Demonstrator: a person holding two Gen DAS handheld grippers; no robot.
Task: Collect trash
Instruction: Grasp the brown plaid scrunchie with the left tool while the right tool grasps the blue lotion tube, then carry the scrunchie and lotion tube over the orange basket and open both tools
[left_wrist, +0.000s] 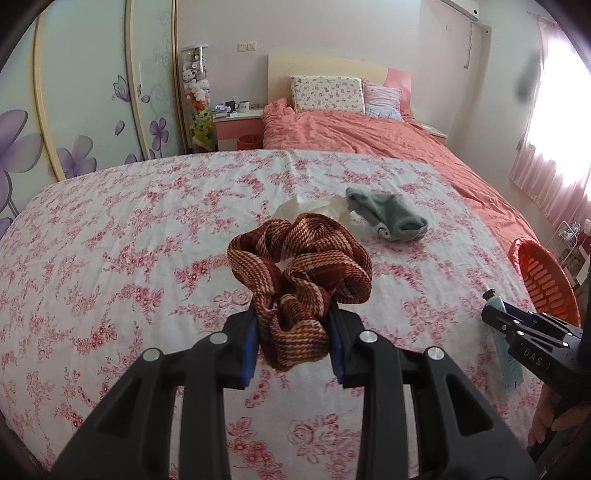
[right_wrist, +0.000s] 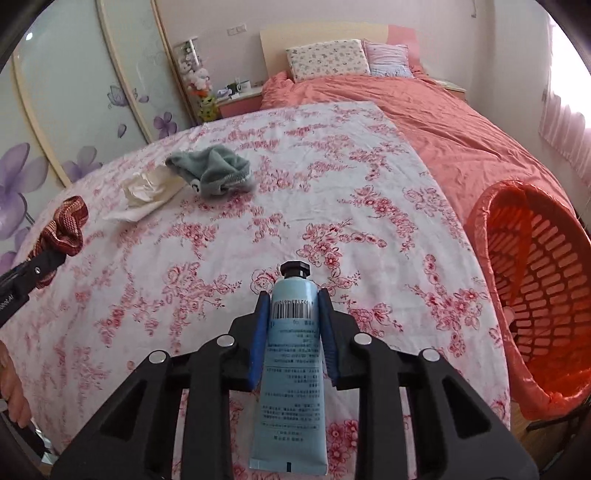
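My left gripper (left_wrist: 293, 314) is shut on a red and cream striped scrunchie (left_wrist: 299, 258) and holds it above the floral bedsheet (left_wrist: 129, 240). My right gripper (right_wrist: 293, 302) is shut on a light blue cream tube (right_wrist: 291, 369) with a black cap, above the sheet. The right gripper and tube also show in the left wrist view (left_wrist: 495, 306). A crumpled white tissue (right_wrist: 147, 192) lies on the sheet beside a grey sock (right_wrist: 214, 170). An orange trash basket (right_wrist: 535, 288) with an orange liner stands at the bed's right edge.
A pink duvet (left_wrist: 369, 133) and pillows (left_wrist: 327, 94) cover the far half of the bed. A nightstand (left_wrist: 238, 122) with cups stands at the back left. Wardrobe doors (left_wrist: 92, 92) line the left wall. Pink curtains (left_wrist: 554, 147) hang on the right.
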